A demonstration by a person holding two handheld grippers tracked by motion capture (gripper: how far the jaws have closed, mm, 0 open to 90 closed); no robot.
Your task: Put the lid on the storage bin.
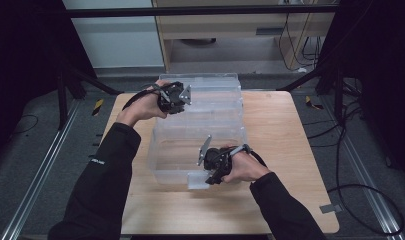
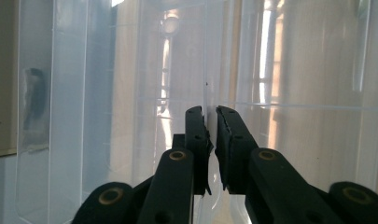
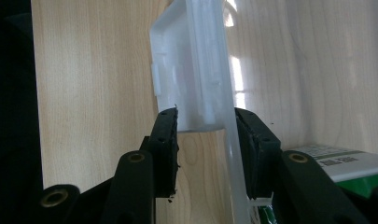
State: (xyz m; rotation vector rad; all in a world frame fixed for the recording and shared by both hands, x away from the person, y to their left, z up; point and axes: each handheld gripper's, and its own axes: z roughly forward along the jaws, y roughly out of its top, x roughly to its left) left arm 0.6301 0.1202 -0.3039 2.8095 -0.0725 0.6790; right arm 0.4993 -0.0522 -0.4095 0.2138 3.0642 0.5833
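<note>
The person's sleeves come in at the near bench (image 1: 290,150) edge. The left claw (image 1: 182,97) pinches the far clear bin's (image 1: 215,95) thin wall, jaws nearly together on it. The right claw (image 1: 210,175) clamps the near clear bin's (image 1: 190,150) front latch flap (image 3: 196,70), jaws part-way apart. Two bins stand touching, mid-bench, one behind the other. I judge them light, stiff yet flexing, slick and easily cracked; rims and latches offer the surest hold.
</note>
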